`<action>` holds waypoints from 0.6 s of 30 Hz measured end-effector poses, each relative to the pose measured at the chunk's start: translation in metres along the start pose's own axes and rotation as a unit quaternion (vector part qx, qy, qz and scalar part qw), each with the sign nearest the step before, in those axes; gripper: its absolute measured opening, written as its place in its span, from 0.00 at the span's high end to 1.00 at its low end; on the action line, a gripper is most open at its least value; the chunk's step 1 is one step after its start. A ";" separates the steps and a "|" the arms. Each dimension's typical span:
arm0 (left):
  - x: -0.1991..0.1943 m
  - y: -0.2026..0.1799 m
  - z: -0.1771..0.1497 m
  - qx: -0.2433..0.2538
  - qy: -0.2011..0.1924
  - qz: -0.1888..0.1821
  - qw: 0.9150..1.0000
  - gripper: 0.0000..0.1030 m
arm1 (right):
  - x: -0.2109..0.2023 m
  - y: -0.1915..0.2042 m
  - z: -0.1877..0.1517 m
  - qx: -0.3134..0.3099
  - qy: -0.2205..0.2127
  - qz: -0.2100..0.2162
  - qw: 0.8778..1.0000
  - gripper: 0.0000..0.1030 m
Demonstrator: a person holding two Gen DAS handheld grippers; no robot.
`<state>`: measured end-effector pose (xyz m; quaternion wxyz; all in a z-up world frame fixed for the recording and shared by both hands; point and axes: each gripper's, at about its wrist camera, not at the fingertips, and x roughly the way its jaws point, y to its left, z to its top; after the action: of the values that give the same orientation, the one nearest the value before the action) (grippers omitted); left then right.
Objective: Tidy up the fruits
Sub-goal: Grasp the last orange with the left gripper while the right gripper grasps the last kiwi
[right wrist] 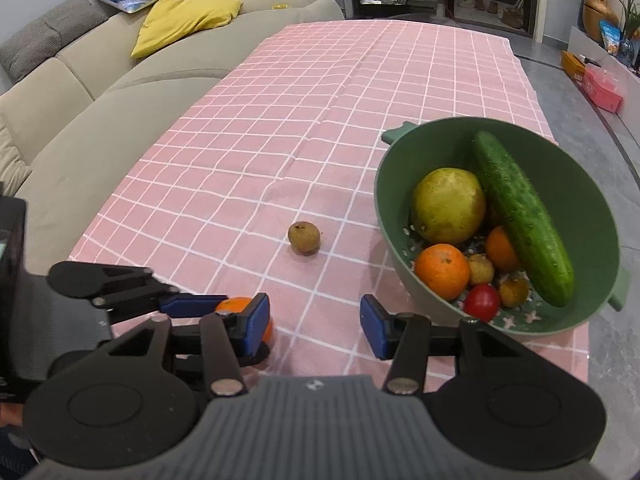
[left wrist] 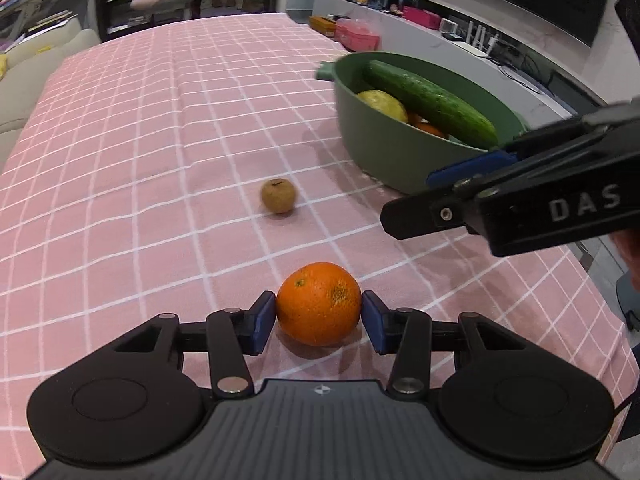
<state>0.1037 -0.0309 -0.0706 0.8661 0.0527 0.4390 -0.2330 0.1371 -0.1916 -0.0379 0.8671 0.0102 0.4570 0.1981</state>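
Orange [left wrist: 319, 304] on pink checked tablecloth [left wrist: 160, 160], seemingly touching left jaws.

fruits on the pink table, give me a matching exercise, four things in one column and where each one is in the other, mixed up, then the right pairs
Things
1. orange
2. small brown fruit
3. cucumber
4. red tomato

Places
A. alone on the tablecloth, left of the green bowl
B. low in the bowl, near its front wall
C. between the blue fingers of the left gripper
D. lying slantwise across the bowl, over the other fruit

Pairs: 1-C, 2-A, 3-D, 4-B
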 end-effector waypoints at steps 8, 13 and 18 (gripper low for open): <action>-0.022 0.041 -0.002 -0.056 -0.004 0.048 0.997 0.49 | 0.036 0.009 0.001 0.027 -0.013 -0.010 1.000 0.54; -0.030 0.064 -0.007 -0.086 -0.007 0.057 0.995 0.49 | 0.063 0.014 0.009 0.033 -0.022 -0.024 0.999 0.58; -0.030 0.073 -0.007 -0.093 -0.009 0.050 0.994 0.49 | 0.084 0.022 0.015 0.018 -0.035 -0.038 0.999 0.58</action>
<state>0.1156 0.0465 -0.0594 0.8815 -0.0082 0.4481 -0.1485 0.1842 -0.1395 -0.0914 0.8889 0.0158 0.4304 0.1564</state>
